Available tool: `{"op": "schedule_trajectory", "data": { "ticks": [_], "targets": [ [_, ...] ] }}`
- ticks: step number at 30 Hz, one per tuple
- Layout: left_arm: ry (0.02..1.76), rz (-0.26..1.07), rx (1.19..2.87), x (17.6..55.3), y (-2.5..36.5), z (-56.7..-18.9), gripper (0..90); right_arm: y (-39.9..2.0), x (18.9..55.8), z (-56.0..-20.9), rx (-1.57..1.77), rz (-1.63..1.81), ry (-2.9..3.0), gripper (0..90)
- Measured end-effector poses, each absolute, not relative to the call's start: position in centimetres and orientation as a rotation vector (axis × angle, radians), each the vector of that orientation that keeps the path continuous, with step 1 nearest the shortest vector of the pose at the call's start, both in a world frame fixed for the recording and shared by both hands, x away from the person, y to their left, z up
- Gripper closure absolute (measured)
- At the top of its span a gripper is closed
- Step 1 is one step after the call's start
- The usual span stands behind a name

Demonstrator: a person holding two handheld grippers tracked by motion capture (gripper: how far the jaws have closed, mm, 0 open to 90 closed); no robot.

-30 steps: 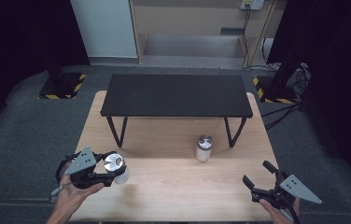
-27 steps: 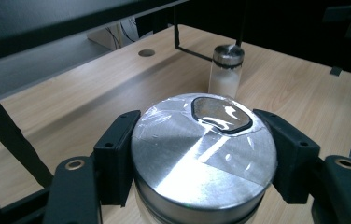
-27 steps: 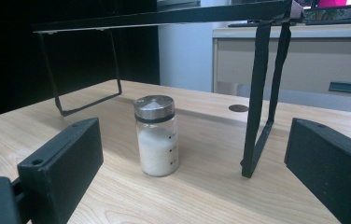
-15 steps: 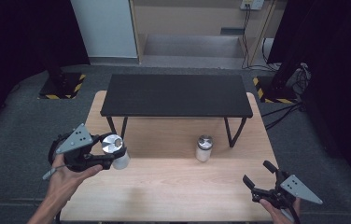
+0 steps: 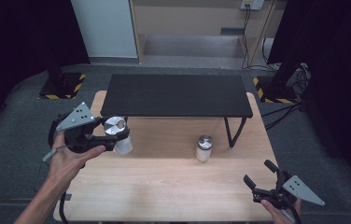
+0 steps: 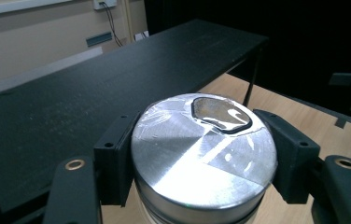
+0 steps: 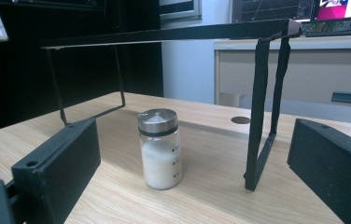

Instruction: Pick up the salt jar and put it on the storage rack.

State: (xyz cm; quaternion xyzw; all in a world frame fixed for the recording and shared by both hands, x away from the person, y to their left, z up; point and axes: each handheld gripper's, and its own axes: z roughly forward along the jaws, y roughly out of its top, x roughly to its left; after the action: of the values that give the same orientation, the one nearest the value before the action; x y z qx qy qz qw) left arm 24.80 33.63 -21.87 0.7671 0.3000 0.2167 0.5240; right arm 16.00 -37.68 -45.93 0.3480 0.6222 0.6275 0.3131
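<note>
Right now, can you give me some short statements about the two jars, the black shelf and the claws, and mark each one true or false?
1. The left claw is shut on a jar with a metal lid. True.
2. The right claw holds the other jar. False: its jaws stand open and hold nothing; that jar stands alone on the wooden table.
3. The standing jar holds white grains. True.
4. The held jar rests on top of the black shelf. False: it hangs in the claw near the shelf's left end.
5. The black shelf carries several items. False: its top is bare.
</note>
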Motion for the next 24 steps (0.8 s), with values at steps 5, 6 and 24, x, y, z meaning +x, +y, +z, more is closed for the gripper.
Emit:
{"op": "schedule_trajectory", "data": {
  "ticks": [5, 6, 24],
  "targets": [
    [0.722, 0.546, 1.837, 25.5, 33.3, -20.6, 33.5, -37.8, 16.0, -46.0, 0.921, 1.666, 1.630, 1.9],
    [0.723, 0.552, 1.837, 25.7, 33.2, -20.3, 33.5, -37.8, 16.0, -46.1, 0.920, 1.669, 1.627, 1.8],
    [0.759, 0.649, 1.816, 30.1, 31.0, -16.2, 33.5, -38.0, 16.0, -46.2, 0.924, 1.684, 1.615, 0.5]
  ]
}}
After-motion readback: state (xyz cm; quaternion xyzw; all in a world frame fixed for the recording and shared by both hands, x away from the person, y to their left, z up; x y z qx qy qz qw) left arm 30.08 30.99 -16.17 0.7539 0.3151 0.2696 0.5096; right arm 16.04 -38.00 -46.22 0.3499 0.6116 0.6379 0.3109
